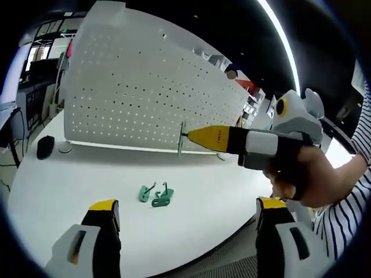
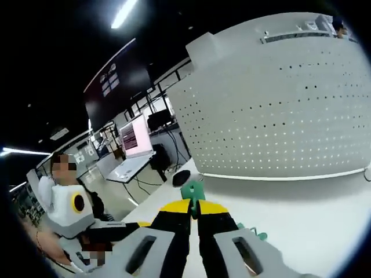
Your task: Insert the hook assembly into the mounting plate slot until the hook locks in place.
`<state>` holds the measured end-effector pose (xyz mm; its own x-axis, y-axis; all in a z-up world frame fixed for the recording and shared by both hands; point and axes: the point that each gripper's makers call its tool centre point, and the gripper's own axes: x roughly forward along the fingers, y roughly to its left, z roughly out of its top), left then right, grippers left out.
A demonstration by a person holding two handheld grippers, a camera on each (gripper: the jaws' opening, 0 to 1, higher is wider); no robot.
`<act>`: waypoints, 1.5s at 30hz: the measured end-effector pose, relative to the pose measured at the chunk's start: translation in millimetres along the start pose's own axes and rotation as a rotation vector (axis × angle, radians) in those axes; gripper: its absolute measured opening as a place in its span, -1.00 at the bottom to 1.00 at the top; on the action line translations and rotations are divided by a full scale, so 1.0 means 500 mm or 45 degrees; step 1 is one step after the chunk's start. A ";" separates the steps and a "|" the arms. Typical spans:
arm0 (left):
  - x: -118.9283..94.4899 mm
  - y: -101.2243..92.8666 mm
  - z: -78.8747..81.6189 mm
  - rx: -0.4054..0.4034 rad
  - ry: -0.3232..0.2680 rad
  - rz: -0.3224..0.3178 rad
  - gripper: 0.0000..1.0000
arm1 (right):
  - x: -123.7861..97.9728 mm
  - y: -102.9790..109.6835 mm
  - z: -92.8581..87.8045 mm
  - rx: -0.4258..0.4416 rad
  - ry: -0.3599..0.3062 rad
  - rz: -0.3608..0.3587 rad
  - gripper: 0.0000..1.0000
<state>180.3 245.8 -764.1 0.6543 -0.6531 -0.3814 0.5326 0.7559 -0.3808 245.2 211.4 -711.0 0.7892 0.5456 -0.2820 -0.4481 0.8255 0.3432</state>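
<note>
A white perforated mounting plate (image 1: 145, 87) (image 2: 278, 104) stands upright at the back of the white table (image 1: 69, 197). My right gripper (image 1: 194, 136) (image 2: 194, 207) is shut on a green hook assembly (image 2: 191, 190), seen edge-on as a thin piece (image 1: 181, 140), and holds it just in front of the plate's lower edge. Two more green hooks (image 1: 155, 195) lie loose on the table; one of them (image 2: 259, 235) shows beside the right jaws. My left gripper (image 1: 188, 211) hangs open over the table's front edge with nothing between its jaws.
A black mouse (image 1: 45, 146) (image 2: 181, 176) lies on the table by the plate's left end. A person's hand (image 1: 304, 176) and striped sleeve hold the right gripper. Desks with a lit monitor (image 2: 136, 139) stand beyond the table.
</note>
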 end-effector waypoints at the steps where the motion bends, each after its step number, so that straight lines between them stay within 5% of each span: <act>1: 0.001 0.000 0.000 0.000 0.001 -0.001 1.00 | 0.001 -0.009 0.012 0.001 -0.025 -0.027 -1.00; 14: 0.002 -0.001 -0.007 0.018 0.026 0.005 1.00 | 0.018 -0.087 0.139 -0.029 -0.250 -0.216 -1.00; 45: 0.008 0.005 -0.017 0.028 0.064 0.007 0.95 | 0.088 -0.219 0.375 -0.105 -0.516 -0.479 -1.00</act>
<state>179.5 244.5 -773.8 0.6301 -0.6497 -0.4253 0.5407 0.7601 -0.3603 408.0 118.1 -592.8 0.9921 0.1256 0.0013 -0.1230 0.9700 0.2095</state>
